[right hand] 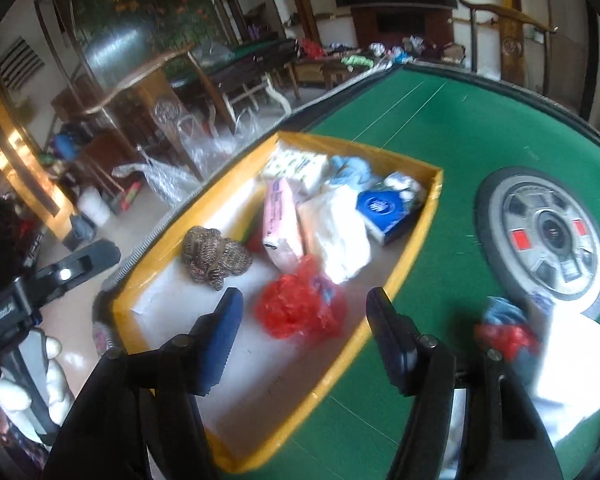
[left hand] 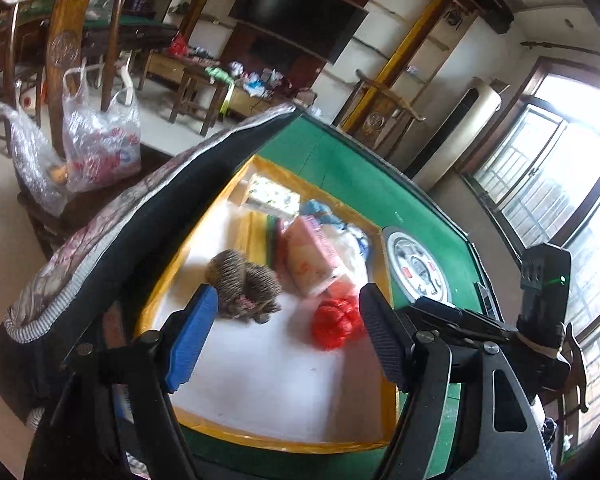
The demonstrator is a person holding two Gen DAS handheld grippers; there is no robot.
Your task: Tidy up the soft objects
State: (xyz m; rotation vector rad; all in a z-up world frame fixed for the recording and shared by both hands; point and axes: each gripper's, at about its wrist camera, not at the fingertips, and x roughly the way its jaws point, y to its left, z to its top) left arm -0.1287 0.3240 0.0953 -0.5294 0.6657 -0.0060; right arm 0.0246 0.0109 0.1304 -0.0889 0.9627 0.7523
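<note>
The right hand-held gripper hangs with its jaws apart and nothing between them, just above the red plastic bag, which lies in the near end of the yellow-rimmed box, likely dropped there to join the other soft things. The left hand-held gripper is likewise apart and empty, aimed into the same box beside the raised lid. More soft items wait on the green bench, near right.
</note>
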